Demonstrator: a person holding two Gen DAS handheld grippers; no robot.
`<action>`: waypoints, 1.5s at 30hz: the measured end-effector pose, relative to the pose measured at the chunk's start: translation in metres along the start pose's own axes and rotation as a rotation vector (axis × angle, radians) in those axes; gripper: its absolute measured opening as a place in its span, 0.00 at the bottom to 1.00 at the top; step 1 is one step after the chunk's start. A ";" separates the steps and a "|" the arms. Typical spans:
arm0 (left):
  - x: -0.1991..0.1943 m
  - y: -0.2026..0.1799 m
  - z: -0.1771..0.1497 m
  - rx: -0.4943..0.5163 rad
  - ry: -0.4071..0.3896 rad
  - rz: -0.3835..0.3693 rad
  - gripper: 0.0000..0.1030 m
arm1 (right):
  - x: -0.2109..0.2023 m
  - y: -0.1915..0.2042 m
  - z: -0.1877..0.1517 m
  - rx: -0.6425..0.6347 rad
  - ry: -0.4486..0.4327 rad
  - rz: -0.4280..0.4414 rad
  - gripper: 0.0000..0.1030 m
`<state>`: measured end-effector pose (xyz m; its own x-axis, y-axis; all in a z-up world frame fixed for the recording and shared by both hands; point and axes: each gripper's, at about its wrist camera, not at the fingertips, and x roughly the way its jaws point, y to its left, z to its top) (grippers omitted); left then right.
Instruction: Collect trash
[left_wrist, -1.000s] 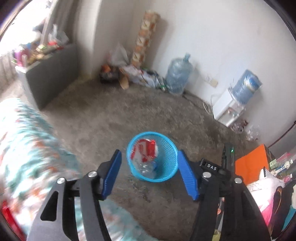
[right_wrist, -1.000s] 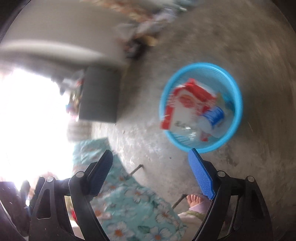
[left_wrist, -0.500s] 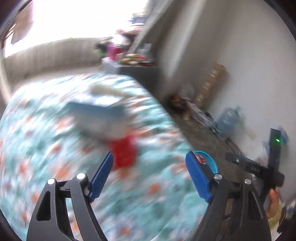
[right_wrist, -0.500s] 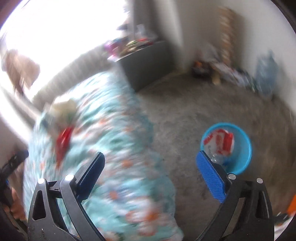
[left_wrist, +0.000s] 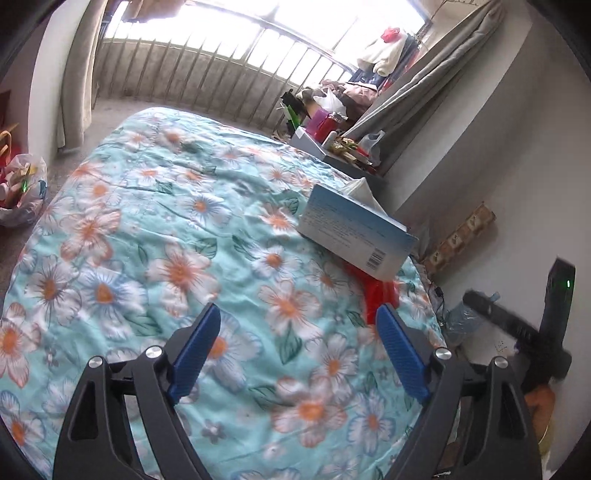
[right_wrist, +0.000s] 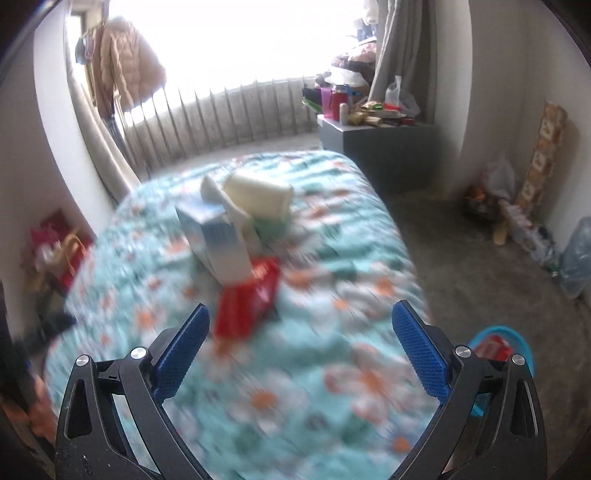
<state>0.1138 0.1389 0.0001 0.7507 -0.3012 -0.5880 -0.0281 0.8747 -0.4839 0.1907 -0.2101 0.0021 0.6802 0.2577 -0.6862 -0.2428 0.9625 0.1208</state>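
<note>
Both grippers have swung away from the floor and now face the bed with the blue flowery blanket (left_wrist: 155, 229). The left gripper (left_wrist: 299, 350) has just been opening its jaws, and nothing is between them. Ahead of it and a bit right sits a light blue cardboard box (left_wrist: 354, 229) on top of a red shiny wrapper (left_wrist: 376, 295) (trash, I think). The right gripper (right_wrist: 299, 347) has opened wide too, empty. The round blue plastic basket (right_wrist: 517, 343) sits beside its right finger, already holding some trash, so another pickup comes next.
</note>
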 end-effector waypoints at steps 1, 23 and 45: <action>0.002 0.004 0.001 -0.009 0.004 -0.002 0.82 | 0.007 0.005 0.008 0.000 0.005 0.018 0.92; 0.031 0.060 -0.002 -0.183 -0.001 -0.058 0.82 | 0.061 0.096 0.033 -0.222 0.129 0.057 0.28; -0.004 0.062 -0.008 -0.159 -0.024 0.029 0.82 | -0.055 0.122 -0.054 -0.372 0.028 0.196 0.59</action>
<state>0.1033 0.1910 -0.0323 0.7633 -0.2656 -0.5889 -0.1533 0.8110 -0.5646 0.0864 -0.1110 0.0162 0.5784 0.4256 -0.6959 -0.6026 0.7980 -0.0128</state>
